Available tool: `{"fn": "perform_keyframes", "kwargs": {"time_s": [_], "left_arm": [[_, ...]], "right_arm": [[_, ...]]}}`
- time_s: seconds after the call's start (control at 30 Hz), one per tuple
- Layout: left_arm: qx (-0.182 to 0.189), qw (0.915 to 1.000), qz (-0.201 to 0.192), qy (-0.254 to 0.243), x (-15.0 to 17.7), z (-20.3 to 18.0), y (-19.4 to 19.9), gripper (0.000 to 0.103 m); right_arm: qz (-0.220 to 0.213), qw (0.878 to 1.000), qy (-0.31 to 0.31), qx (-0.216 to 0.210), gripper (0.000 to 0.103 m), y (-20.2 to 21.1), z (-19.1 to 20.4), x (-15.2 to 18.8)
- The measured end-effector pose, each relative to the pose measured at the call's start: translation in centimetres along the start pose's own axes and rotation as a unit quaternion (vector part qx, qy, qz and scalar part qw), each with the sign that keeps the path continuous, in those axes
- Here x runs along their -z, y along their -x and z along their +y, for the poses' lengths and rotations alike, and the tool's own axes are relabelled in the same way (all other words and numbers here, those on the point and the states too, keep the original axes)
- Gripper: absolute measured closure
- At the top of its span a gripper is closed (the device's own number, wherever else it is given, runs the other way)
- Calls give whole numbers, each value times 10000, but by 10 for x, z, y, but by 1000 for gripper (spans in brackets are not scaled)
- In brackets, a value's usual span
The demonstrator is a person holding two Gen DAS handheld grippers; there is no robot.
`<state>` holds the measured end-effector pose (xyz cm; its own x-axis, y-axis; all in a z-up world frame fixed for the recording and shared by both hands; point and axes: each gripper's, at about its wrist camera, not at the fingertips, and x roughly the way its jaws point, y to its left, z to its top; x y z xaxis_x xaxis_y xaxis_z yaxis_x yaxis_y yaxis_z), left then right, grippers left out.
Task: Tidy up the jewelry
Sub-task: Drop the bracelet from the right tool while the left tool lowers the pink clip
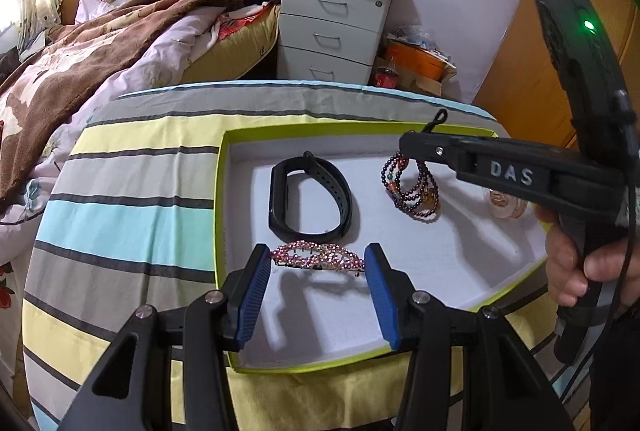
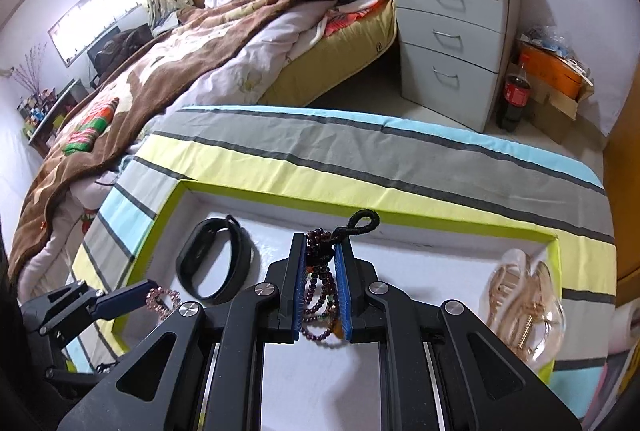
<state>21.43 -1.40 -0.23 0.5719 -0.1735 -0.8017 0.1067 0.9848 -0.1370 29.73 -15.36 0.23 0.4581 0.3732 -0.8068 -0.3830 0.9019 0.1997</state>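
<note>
A shallow white tray with a lime-green rim (image 1: 224, 151) (image 2: 176, 199) lies on a striped cloth. In it lie a black wristband (image 1: 310, 197) (image 2: 216, 263), a pink rhinestone hair clip (image 1: 318, 257) (image 2: 162, 301) and a clear amber claw clip (image 2: 524, 299) (image 1: 506, 207). My left gripper (image 1: 318, 269) is open, its blue pads on either side of the pink hair clip, low over the tray. My right gripper (image 2: 322, 271) (image 1: 404, 147) is shut on a dark purple bead bracelet (image 2: 320, 295) (image 1: 414, 189), whose loops hang down to the tray floor.
The striped cloth (image 1: 132, 223) covers the table under the tray. Behind it are a bed with a brown blanket (image 1: 80, 55), a white three-drawer nightstand (image 1: 332, 31), a cola bottle (image 2: 516, 95) and an orange box (image 1: 416, 59) on the floor.
</note>
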Motion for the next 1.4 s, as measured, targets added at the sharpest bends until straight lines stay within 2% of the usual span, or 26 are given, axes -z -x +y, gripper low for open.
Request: {"fn": "perform_keyframes", "kwargs": {"time_s": [0.77,0.93,1.03,1.23,1.3,1.4], "left_arm": [[-2,10000,99,-2,1,-2,-10,52],[7,9999,118,-2,1,-2,-11,52],[9,9999,137,-2,1,-2,-11,52],[-5,9998,177,-21,2,-4,-12,52],[-8,9998,190,-21,1,-4,-12,52],[4,9998,193,-16,2,-5,-10,52]], "right_arm": [[144,9996,77,230,87,-19,-2,-6],[142,9995,32,269,80,-18,-3,-5],[151,9996,0,225,62,-18,-4,-4],[106,9996,-16,253,60,-16,-3,-5],[82,9997,-31,220,53,-14,-3,-4],[52,9998,-18,215,52,-12,-2,-4]]}}
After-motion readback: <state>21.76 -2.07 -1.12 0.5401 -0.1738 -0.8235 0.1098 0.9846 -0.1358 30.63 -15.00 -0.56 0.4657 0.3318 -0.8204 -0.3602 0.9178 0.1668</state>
